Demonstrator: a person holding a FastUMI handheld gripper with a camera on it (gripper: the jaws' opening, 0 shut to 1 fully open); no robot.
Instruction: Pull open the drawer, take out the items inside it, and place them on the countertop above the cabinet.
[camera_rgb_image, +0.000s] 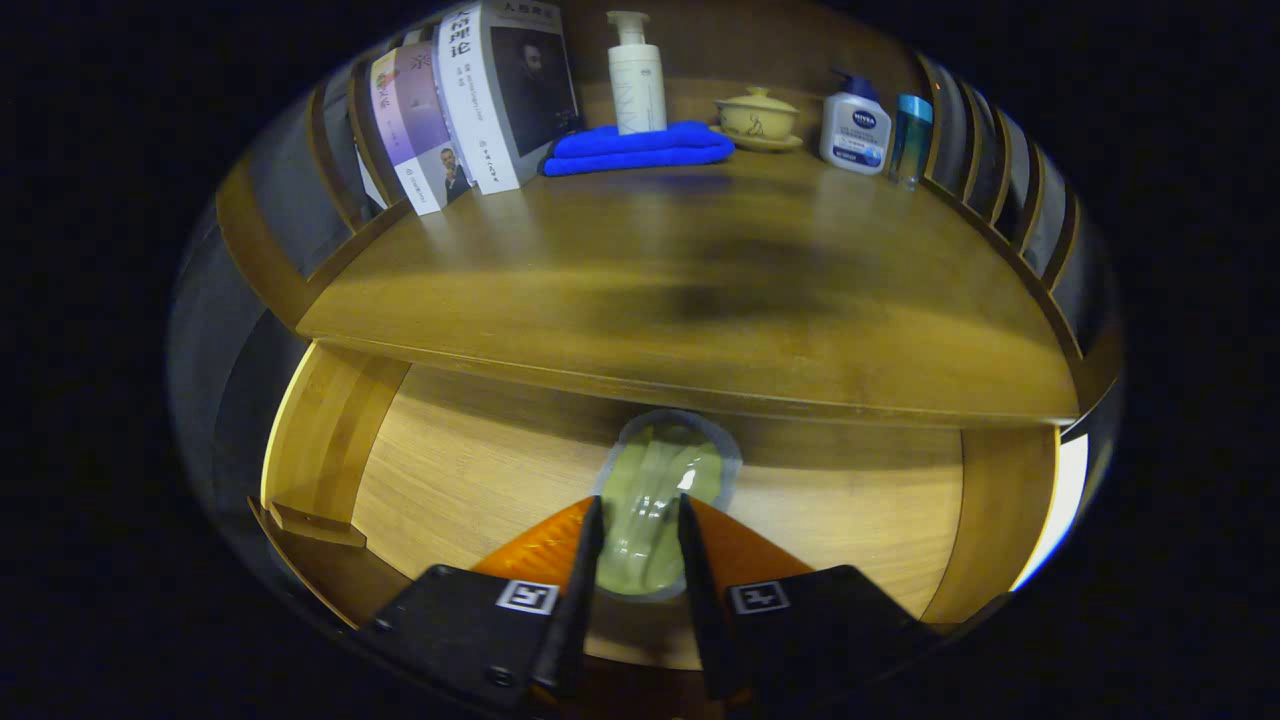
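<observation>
The fingers (640, 515) close narrowly on a clear packet (655, 490) of something green in the open drawer (470, 470); it looks light, soft, slippery, best pinched mid-body.

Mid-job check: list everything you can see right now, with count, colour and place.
Pouch: one, pale green in clear plastic, in the open drawer, between the fingers.
Drawer: one, light wood, pulled open under the countertop.
Countertop: one, brown wood, above the drawer.
Books: several, white and lilac covers, leaning at the back left.
Towel: one, blue, folded, beside the books.
Pump bottle: one, white, standing behind the towel.
Lidded bowl: one, yellowish, on a saucer.
Lotion bottle: one, white and blue.
Small bottle: one, teal, beside the lotion bottle.
Gripper: one, fingers closed on the pouch.
</observation>
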